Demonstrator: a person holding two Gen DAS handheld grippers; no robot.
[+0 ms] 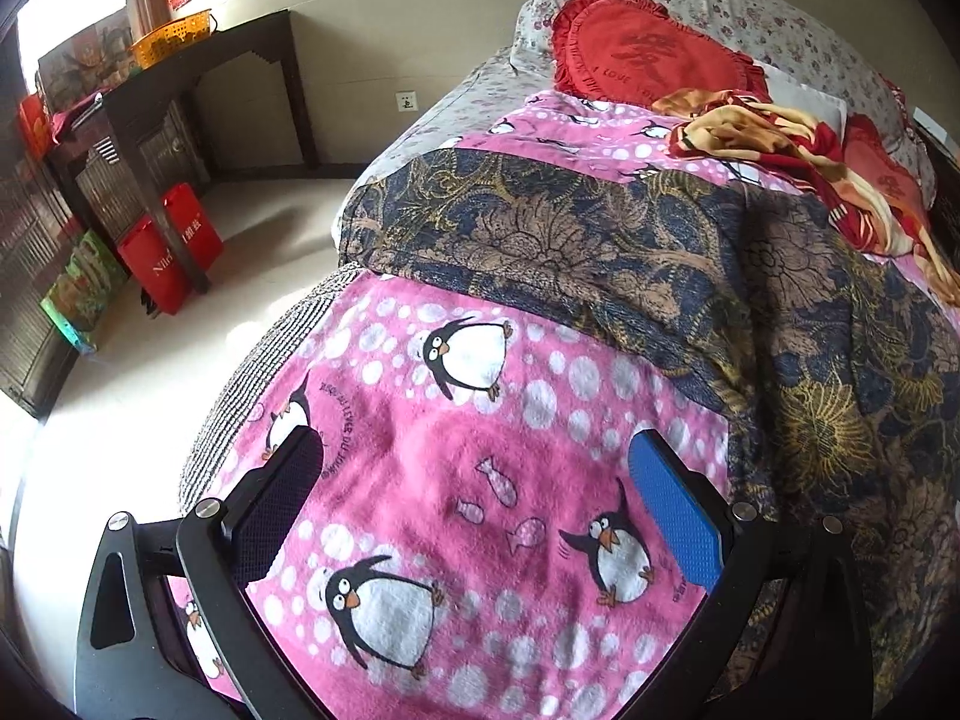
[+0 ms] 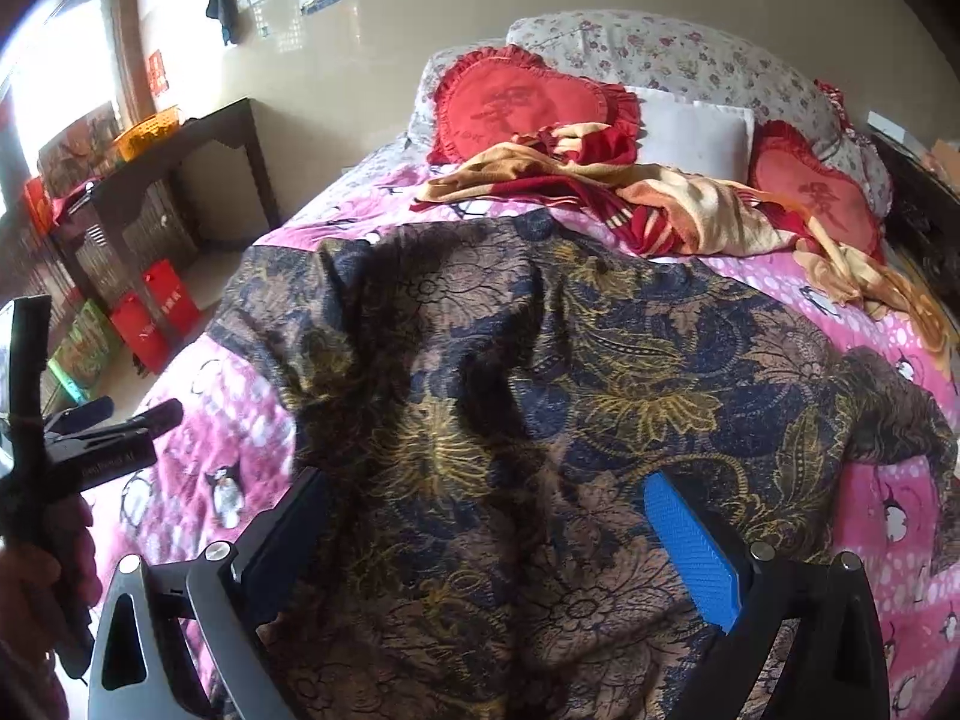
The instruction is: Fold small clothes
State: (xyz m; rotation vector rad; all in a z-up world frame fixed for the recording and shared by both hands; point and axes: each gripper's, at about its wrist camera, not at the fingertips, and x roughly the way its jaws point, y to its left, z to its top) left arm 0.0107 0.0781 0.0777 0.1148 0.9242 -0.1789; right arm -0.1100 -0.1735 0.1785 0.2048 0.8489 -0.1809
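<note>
Right wrist view, rumpled brocade-patterned garment (image 2: pixel 540 360), fuzzy penguin blanket (image 1: pixel 456 516), both grippers' fingers (image 2: pixel 690 546) spread, empty.

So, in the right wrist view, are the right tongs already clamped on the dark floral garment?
No. The right tongs are open, their pads spread wide apart above the dark floral garment, gripping nothing.

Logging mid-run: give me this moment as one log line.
stage: pre-grasp | left tool: open over pink penguin blanket | right tool: open over dark floral garment | garment: spread on bed, unfolded
</note>
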